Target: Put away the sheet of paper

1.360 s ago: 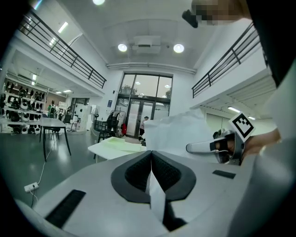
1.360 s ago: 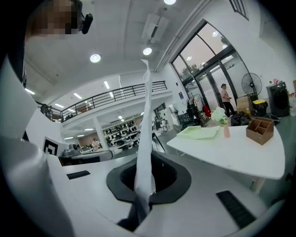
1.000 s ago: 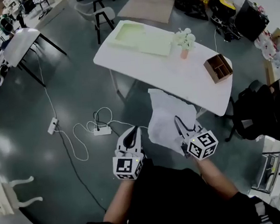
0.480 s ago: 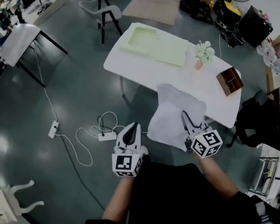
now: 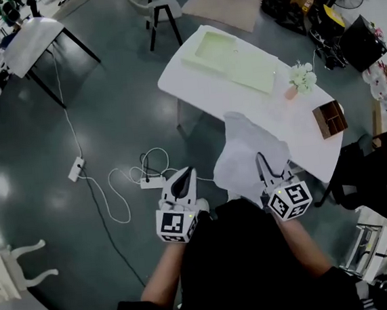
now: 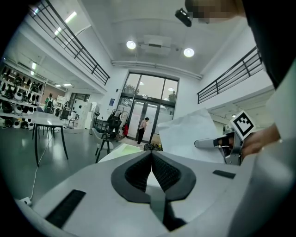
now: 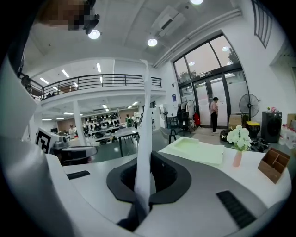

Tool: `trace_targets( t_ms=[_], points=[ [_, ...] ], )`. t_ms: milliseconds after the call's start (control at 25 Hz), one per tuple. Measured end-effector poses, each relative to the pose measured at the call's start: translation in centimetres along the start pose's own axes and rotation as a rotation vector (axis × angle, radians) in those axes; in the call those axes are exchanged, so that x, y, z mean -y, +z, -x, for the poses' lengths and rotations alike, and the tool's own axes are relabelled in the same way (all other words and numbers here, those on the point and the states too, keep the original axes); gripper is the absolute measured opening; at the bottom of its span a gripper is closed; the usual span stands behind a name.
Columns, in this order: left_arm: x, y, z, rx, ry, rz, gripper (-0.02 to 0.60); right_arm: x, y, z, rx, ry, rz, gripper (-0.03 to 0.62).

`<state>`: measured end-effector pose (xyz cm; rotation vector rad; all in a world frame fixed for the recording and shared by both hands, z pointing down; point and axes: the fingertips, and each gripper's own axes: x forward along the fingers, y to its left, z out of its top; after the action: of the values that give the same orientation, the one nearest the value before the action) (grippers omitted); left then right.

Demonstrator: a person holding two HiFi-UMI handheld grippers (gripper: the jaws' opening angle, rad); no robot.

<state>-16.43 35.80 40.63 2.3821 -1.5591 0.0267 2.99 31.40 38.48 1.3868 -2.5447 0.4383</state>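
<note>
A white sheet of paper (image 5: 249,154) hangs upright from my right gripper (image 5: 262,162), which is shut on its lower edge. In the right gripper view the sheet (image 7: 144,134) stands edge-on between the closed jaws of the right gripper (image 7: 142,172). My left gripper (image 5: 184,178) is held to its left over the floor, shut with nothing in it; the left gripper (image 6: 151,155) shows its pads touching. The sheet (image 6: 187,134) also shows from there. A pale green folder (image 5: 233,58) lies on the white table (image 5: 204,88) ahead.
On the table stand a vase of white flowers (image 5: 300,78) and a wooden organizer (image 5: 330,118). A power strip with white cables (image 5: 148,181) lies on the floor near the left gripper. A black chair (image 5: 362,169) is at the right, a stool (image 5: 165,12) beyond the table.
The table has slid right and nearer in the head view as the person moves. The paper stays gripped in the right gripper, now reaching over the table's near edge. Both grippers stay shut.
</note>
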Motion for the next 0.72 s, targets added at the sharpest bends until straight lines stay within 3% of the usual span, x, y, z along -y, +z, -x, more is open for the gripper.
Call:
trace_targets(
  t_ms=[400, 720],
  points=[
    [-2.5, -1.8, -0.7, -0.022, 0.085, 0.049, 0.005, 0.2, -0.6, -4.7, -0.021, 0.073, -0.003, -0.001],
    [-4.5, -1.7, -7.4, -0.066, 0.114, 0.028, 0.005, 6.8, 0.2, -10.0, -0.023, 0.065, -0.032, -0.002]
  ],
)
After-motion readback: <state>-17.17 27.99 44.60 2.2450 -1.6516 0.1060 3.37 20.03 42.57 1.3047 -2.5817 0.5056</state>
